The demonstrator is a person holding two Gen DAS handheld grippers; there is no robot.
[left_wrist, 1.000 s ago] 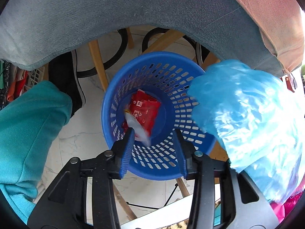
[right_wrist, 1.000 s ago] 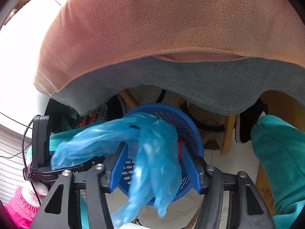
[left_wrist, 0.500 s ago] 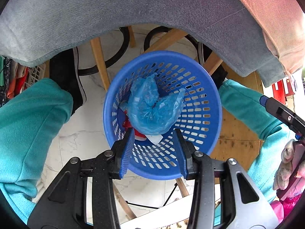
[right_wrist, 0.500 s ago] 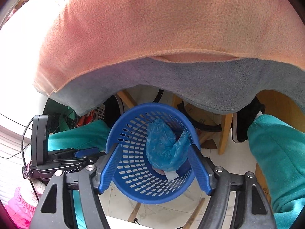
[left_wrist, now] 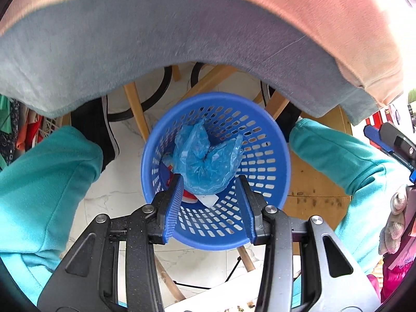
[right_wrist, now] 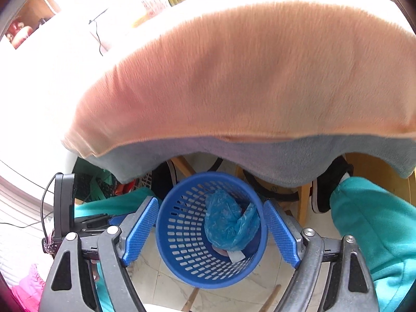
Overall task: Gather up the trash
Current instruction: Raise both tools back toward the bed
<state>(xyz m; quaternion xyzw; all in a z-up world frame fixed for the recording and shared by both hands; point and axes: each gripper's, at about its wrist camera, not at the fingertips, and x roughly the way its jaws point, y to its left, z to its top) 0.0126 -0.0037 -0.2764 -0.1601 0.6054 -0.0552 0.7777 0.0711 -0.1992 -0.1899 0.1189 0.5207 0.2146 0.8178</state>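
A blue perforated basket (left_wrist: 262, 156) stands on the floor below the table edge; it also shows in the right wrist view (right_wrist: 182, 236). A crumpled blue plastic bag (left_wrist: 205, 161) lies inside it on top of a red wrapper (left_wrist: 187, 196) and a white scrap (left_wrist: 208, 200). The bag also shows in the right wrist view (right_wrist: 228, 227). My left gripper (left_wrist: 210, 205) is open and empty above the basket. My right gripper (right_wrist: 212, 234) is open wide and empty, also above the basket.
A grey and peach cloth (left_wrist: 182, 31) hangs over the table edge above the basket. The person's teal-clad legs (left_wrist: 44, 182) flank the basket. Wooden chair legs (left_wrist: 135, 111) and black shoes (left_wrist: 98, 127) stand on the marble floor behind it.
The right gripper let go of the blue bag, which dropped into the basket over the red wrapper. Both grippers have since risen and drawn back from the basket.
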